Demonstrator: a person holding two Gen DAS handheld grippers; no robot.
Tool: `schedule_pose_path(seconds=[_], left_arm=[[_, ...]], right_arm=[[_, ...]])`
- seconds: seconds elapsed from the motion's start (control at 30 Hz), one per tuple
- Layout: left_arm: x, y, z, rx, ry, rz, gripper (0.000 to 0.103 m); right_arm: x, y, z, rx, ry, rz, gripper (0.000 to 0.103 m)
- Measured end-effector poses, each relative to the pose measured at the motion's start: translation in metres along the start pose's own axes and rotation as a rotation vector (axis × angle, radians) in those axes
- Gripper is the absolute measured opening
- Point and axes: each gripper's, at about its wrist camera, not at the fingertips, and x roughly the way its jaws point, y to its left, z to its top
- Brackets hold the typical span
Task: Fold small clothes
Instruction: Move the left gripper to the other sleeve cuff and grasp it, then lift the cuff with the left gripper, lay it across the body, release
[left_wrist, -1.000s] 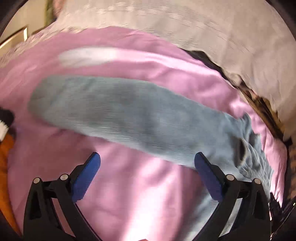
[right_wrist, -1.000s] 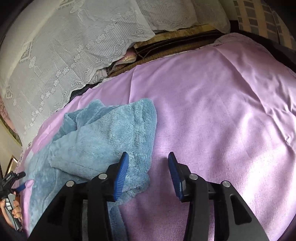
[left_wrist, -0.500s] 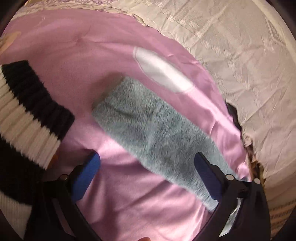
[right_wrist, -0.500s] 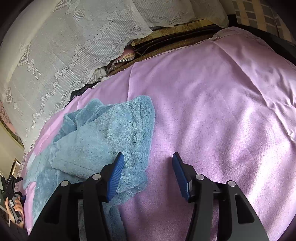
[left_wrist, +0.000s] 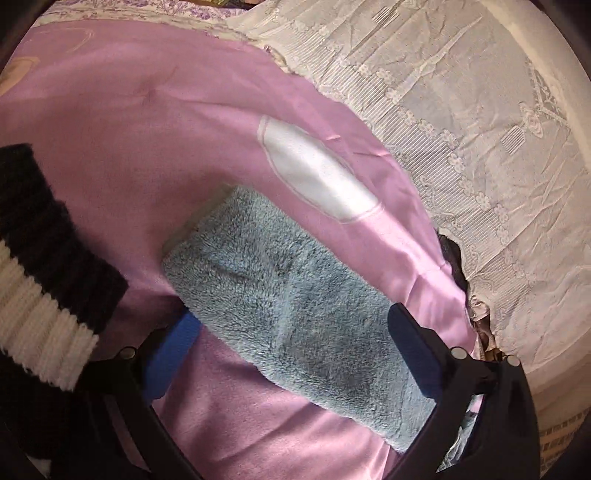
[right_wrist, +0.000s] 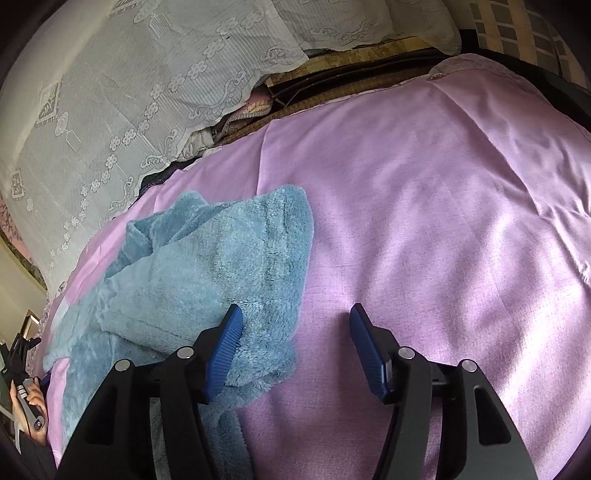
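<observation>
In the left wrist view, the left gripper (left_wrist: 291, 354) hangs low over a pink bedspread (left_wrist: 147, 147), its jaws spread wide with one long leg or sleeve of a fluffy blue garment (left_wrist: 291, 314) running diagonally between them. The blue pads do not press the fleece; the far pad sits against its edge and the near pad is partly tucked under its lower side, so this looks like a hand lining up for a pinch, not a grip made. A black and white ribbed sleeve (left_wrist: 44, 280) crosses the left edge, and a white oval patch (left_wrist: 317, 177) on the bedspread lies just beyond the garment's end. A lace cloth (left_wrist: 480, 129) covers the right side. In the right wrist view, the right gripper (right_wrist: 295, 347) points down at the other end of the garment, which lies bunched and half folded on the bed, left of centre. Its jaws have just been opening and now stand apart; the left pad rests on the fleece's edge and the right pad is over bare bedspread, so nothing is pinched. That spread probably means a fold corner has been let go and laid down. The left gripper is small at the far left edge.
</observation>
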Motion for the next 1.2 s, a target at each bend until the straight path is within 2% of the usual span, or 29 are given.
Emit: schedule_pose_path(seconds=[0.1,0.3,0.37,0.4,0.43,0.5,0.6,0.77,1.0,1.2], left_arm=[[0.002,-0.003,-0.002,0.042,-0.008,0.013,0.099],[0.000,0.002,0.003,0.017,-0.039,0.020,0.098],[0.000,0.004,0.006,0.001,-0.059,0.035,0.081],[0.001,0.005,0.007,-0.005,-0.059,0.039,0.052],[0.003,0.006,0.008,-0.004,-0.052,0.033,0.030],[0.006,0.005,0.007,0.014,-0.036,0.008,0.016],[0.001,0.000,0.005,0.045,-0.056,-0.024,0.011],[-0.018,-0.014,-0.001,0.126,-0.113,-0.055,0.009],[-0.049,-0.090,-0.041,0.485,-0.206,-0.073,0.009],[-0.041,-0.147,-0.076,0.617,-0.165,-0.124,0.009]], right_arm=[[0.000,0.001,0.000,0.001,-0.001,0.000,0.062],[0.001,0.002,-0.001,0.003,-0.003,-0.002,0.063],[0.001,0.003,-0.002,0.003,-0.003,-0.002,0.063],[0.001,0.003,-0.002,0.003,-0.004,-0.002,0.064],[0.001,0.003,-0.002,0.003,-0.004,-0.003,0.064],[0.001,0.003,-0.002,0.003,-0.004,-0.003,0.064],[0.002,0.005,-0.003,-0.002,-0.003,-0.005,0.065],[0.002,0.006,-0.003,-0.004,-0.003,-0.006,0.065],[0.003,0.006,-0.003,-0.008,0.000,-0.004,0.066],[0.003,0.007,-0.003,-0.006,0.000,-0.003,0.067]])
